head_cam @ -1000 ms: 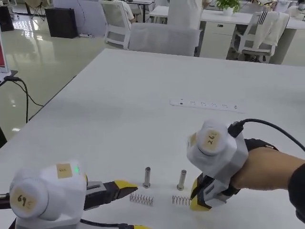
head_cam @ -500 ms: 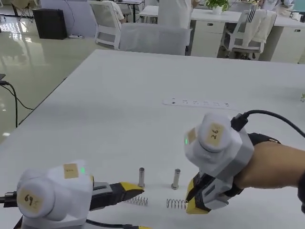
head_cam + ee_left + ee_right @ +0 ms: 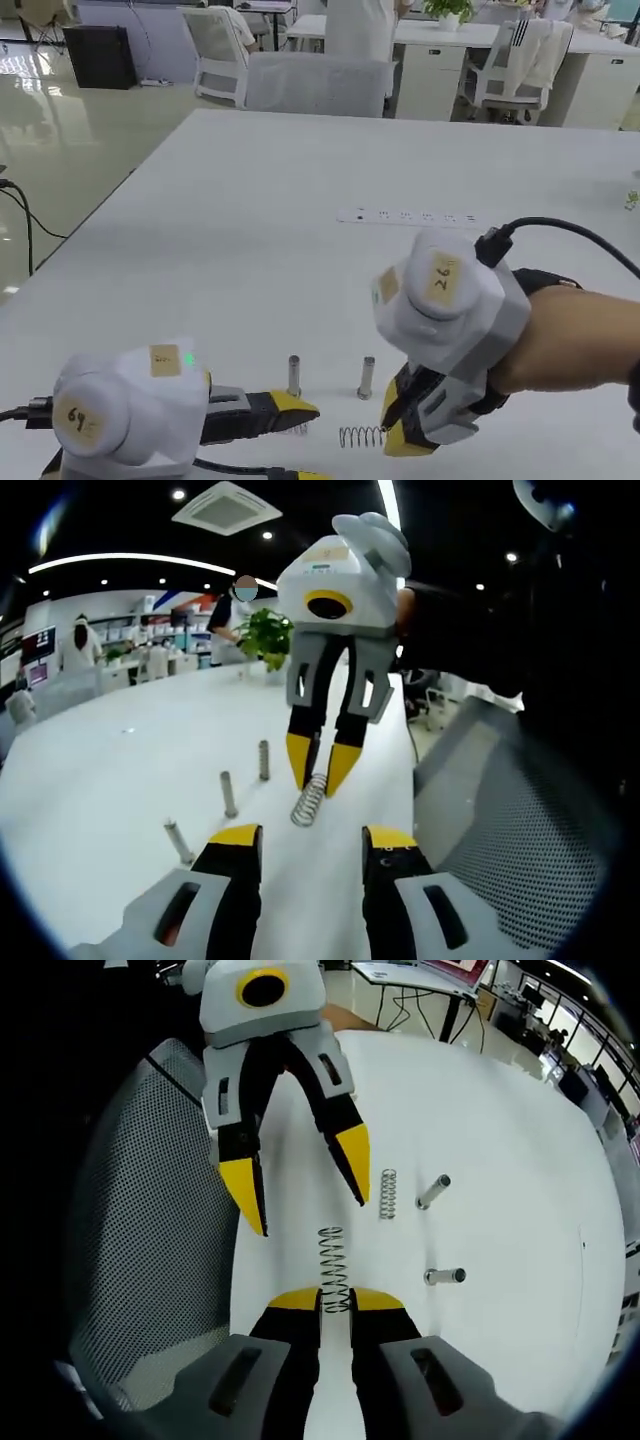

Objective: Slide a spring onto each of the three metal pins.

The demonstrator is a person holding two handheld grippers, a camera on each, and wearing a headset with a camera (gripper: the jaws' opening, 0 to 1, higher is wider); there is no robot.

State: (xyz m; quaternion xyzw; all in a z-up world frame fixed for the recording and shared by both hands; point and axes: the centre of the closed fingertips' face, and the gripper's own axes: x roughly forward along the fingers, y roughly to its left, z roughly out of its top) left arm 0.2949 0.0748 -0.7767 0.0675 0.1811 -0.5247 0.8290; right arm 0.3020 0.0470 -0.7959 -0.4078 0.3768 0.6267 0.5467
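Three short metal pins stand upright on the white table; two of them show in the head view as the left pin (image 3: 294, 375) and the right pin (image 3: 367, 377). One spring (image 3: 361, 436) lies in front of the right pin. My right gripper (image 3: 337, 1300) is shut on the near end of this spring (image 3: 334, 1255). A second spring (image 3: 388, 1192) lies loose near the pins (image 3: 433, 1191). My left gripper (image 3: 312, 837) is open and faces the right gripper (image 3: 320, 770) across the held spring (image 3: 309, 801). Beside them the pins (image 3: 228, 793) stand in a row.
A white power strip (image 3: 412, 216) lies across the table (image 3: 250, 230) further back. The right gripper's black cable (image 3: 575, 237) arcs over the sleeve. Office chairs (image 3: 318, 82) and desks stand beyond the far edge. A mesh chair back (image 3: 150, 1220) is close behind the left gripper.
My left gripper has crept right toward the pins and now covers most of the second spring. The right gripper's tips have settled onto the end of the first spring.
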